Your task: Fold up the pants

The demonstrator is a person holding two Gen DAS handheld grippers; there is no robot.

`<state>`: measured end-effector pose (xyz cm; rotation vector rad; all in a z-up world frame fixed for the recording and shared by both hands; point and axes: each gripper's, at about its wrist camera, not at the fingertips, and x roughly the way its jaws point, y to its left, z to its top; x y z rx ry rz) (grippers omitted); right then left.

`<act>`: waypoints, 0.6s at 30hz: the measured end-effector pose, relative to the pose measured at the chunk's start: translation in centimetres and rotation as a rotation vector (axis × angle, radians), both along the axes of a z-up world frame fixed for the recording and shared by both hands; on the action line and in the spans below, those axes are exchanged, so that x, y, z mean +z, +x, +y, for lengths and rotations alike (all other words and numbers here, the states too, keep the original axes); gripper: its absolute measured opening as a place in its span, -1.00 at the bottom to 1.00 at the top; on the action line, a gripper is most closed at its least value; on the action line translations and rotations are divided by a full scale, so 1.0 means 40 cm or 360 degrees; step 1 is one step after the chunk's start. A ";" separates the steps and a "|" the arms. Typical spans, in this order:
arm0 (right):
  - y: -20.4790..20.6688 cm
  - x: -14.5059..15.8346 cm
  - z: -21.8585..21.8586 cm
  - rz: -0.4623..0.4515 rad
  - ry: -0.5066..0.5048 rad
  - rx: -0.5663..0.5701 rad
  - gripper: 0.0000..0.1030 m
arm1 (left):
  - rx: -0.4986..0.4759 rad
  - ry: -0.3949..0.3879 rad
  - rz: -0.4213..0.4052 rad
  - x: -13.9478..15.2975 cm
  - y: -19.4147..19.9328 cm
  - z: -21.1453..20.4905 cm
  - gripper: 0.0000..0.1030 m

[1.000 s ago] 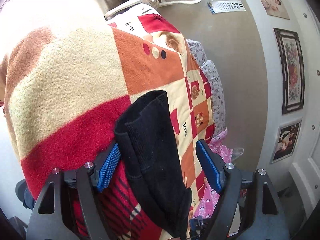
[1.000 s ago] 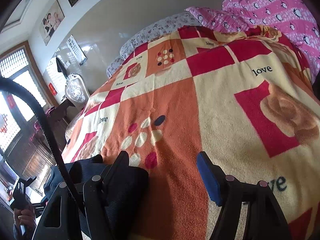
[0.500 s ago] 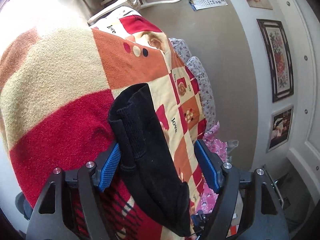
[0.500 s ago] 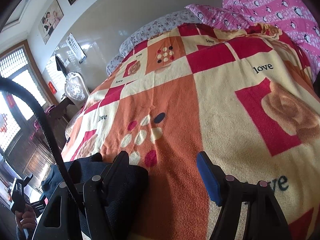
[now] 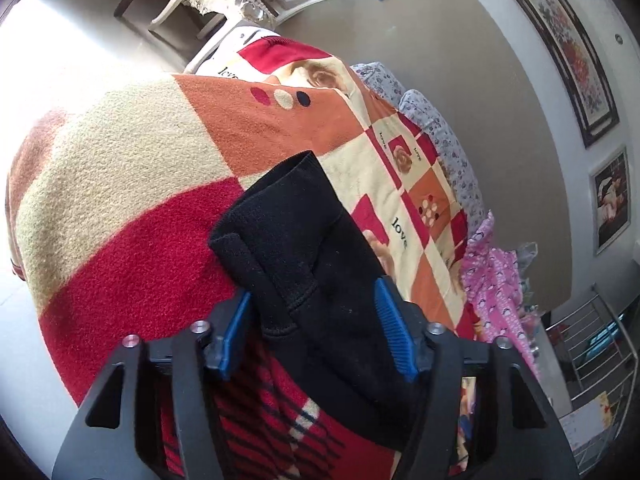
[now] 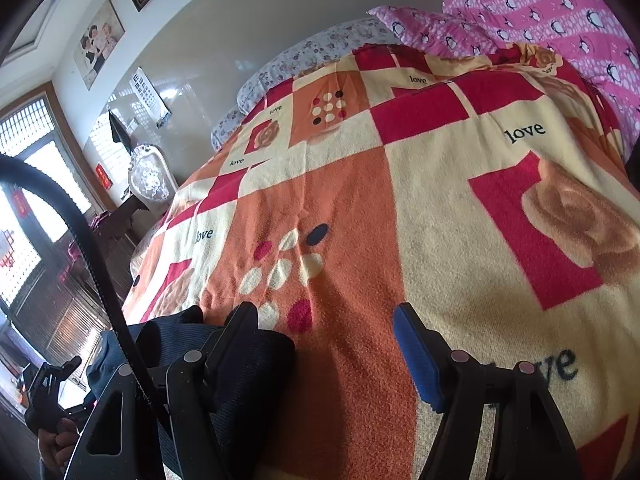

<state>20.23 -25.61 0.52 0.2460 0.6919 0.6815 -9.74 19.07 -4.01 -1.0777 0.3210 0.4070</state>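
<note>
The dark pants (image 5: 304,256) lie on the patterned blanket (image 5: 120,184) and reach up between the blue pads of my left gripper (image 5: 316,332). Its jaws stand apart around the fabric with a gap at each side, so it is open. In the right wrist view a bunched dark part of the pants (image 6: 248,364) lies at the lower left, against and under the left finger of my right gripper (image 6: 328,344). That gripper is open, with only orange blanket (image 6: 360,240) between its fingers.
The bed's blanket fills both views. A pink penguin quilt (image 6: 560,20) and floral pillows (image 6: 320,48) lie at the far end. A white chair (image 6: 150,180) and windows stand to the left. A metal rack (image 5: 592,360) stands beside the bed.
The left gripper's view has shifted and swung over the bed while the pants stay between its open pads, now a little higher in the frame. The right gripper has barely moved.
</note>
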 end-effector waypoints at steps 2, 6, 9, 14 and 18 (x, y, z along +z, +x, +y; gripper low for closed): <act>-0.002 -0.004 -0.001 0.0008 0.0007 0.0001 0.32 | 0.0019 -0.0026 0.0038 -0.025 -0.003 0.007 -0.60; -0.002 -0.010 -0.003 0.0025 0.0015 -0.0002 0.32 | 0.0053 0.0095 0.0091 -0.012 -0.011 -0.016 -0.67; -0.002 -0.011 -0.003 0.0034 0.0017 -0.0002 0.32 | 0.0118 0.0528 0.0289 0.054 0.013 -0.095 -0.67; 0.002 -0.009 -0.008 0.0055 0.0040 -0.0008 0.32 | 0.0128 0.1184 0.0422 0.118 0.056 -0.235 -0.67; 0.000 -0.007 -0.014 0.0065 0.0061 -0.0011 0.32 | 0.0007 0.1528 0.0467 0.129 0.099 -0.316 -0.67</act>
